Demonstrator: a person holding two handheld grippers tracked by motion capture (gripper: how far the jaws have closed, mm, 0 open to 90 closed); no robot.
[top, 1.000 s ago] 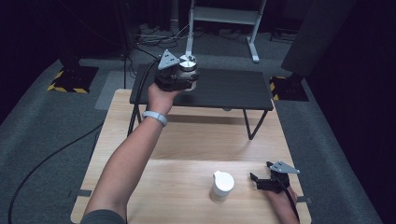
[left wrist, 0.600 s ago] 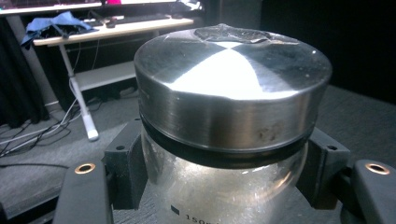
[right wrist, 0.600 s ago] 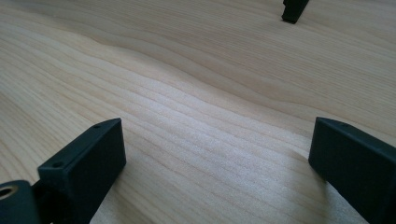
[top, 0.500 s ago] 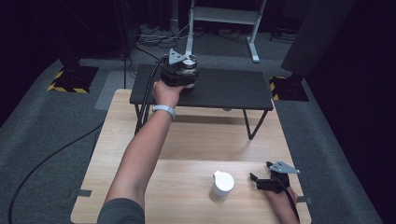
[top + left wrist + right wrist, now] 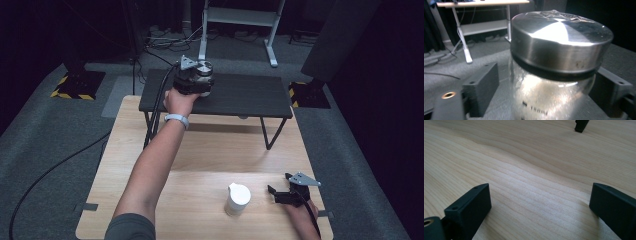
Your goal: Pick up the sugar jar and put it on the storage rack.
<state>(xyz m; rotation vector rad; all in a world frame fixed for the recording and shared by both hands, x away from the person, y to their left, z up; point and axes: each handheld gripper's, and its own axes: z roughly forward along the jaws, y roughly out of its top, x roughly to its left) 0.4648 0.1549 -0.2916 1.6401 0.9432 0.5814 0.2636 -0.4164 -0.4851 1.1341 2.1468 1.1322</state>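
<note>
Dark carpet surrounds my wooden table (image 5: 150, 170). On the black shelf (image 5: 250, 95) at its far side, my left gripper (image 5: 196, 80) has just opened around the steel-lidded jar (image 5: 556, 57); my right gripper (image 5: 280, 192) rests released, near right.

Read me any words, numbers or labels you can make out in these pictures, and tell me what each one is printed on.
"150ml", roughly: printed beside a black tick mark low on the glass jar under its metal lid, in the left gripper view; blurred, so the digits are uncertain.
A further mark under it is cut off and unreadable.
The white bottle on the wooden table shows no print that can be read.
</note>
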